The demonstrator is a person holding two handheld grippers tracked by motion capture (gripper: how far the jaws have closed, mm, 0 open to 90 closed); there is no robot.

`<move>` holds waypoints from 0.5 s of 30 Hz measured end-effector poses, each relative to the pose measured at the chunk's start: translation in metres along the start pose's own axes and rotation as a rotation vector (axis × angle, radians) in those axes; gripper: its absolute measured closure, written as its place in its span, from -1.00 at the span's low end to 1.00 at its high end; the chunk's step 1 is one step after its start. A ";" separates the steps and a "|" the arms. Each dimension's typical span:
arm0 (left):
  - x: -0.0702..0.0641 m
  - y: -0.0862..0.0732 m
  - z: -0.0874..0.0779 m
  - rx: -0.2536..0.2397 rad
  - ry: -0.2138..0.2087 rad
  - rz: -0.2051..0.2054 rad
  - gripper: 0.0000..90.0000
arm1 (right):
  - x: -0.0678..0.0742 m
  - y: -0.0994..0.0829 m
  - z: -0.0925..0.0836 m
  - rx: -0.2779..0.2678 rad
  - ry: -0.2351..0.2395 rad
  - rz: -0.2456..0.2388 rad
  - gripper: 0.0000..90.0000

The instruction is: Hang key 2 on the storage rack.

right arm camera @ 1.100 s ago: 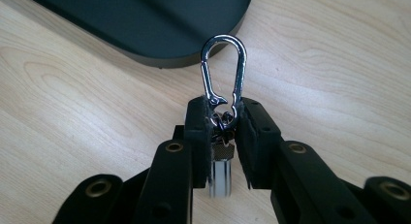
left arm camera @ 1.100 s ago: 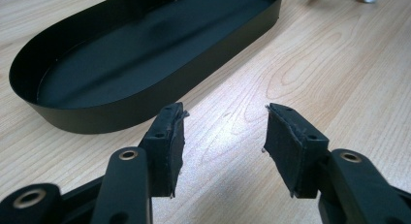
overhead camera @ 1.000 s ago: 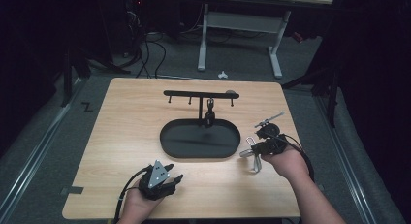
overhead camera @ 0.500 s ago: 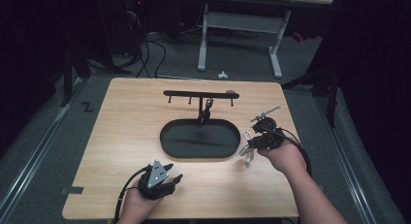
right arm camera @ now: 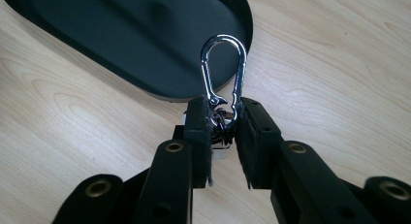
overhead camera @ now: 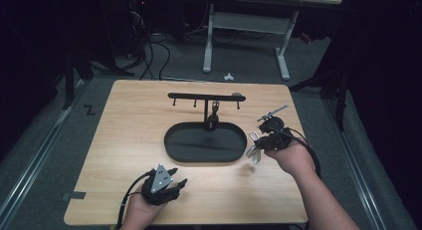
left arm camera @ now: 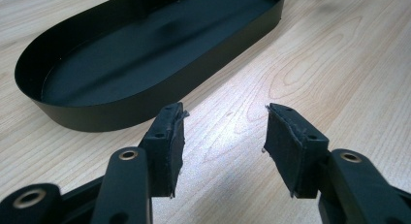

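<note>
Hidden or cut off: the lower end of the carabiner (right arm camera: 223,78) is sitting buried between the right gripper's (right arm camera: 224,132) pads, so the small dark and silver bits bunched there are too tangled to name. The tray (left arm camera: 160,95) is running off the top of the left gripper view, and its far end is running off the top left of the right gripper view.
Hard to make out: in the high view the carabiner (overhead camera: 253,149) is showing as a small pale glint, and the dark thing hanging from the rack (overhead camera: 206,96) beside its post is too small to name.
Carabiner: one, silver and pear-shaped, being held just off the tray's right end, above the table (overhead camera: 129,120), with its loop pointing toward the tray rim.
Right gripper: its jaws are clenching the carabiner's lower end, pads pressing it from both sides.
Left gripper (left arm camera: 223,136): its jaws are standing apart with bare wood between the pads, gripping nothing; it is resting near the table's front edge, well apart from the carabiner.
Tray count: one, black, oval and shallow-walled, lying mid-table.
Rack count: one black bar on a single post rising from the tray's back edge, with small pegs hanging under the bar.
Gripper count: two, each in one hand, with a cable trailing from each.
</note>
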State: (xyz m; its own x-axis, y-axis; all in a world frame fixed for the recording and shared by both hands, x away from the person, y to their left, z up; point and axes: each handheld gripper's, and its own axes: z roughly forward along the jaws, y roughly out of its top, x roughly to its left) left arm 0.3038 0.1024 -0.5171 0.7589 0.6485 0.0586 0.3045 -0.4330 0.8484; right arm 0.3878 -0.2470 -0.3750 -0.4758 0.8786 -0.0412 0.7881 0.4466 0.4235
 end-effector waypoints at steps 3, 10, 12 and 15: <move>0.000 0.000 0.000 -0.001 0.000 0.000 0.09 | 0.000 0.002 -0.003 -0.006 -0.004 -0.001 0.68; 0.000 0.000 0.000 0.000 -0.001 0.001 0.08 | 0.001 0.009 -0.011 -0.008 -0.009 -0.008 0.68; 0.000 0.000 0.000 0.002 -0.002 0.002 0.09 | 0.002 0.011 -0.013 -0.013 -0.009 -0.011 0.68; 0.000 0.000 -0.001 0.000 -0.001 0.001 0.09 | 0.003 0.016 -0.017 -0.018 -0.013 -0.016 0.68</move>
State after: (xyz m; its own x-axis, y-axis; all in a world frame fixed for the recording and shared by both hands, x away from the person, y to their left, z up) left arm 0.3038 0.1029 -0.5165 0.7596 0.6477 0.0589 0.3038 -0.4335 0.8484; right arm 0.3928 -0.2403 -0.3527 -0.4827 0.8737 -0.0599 0.7733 0.4574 0.4390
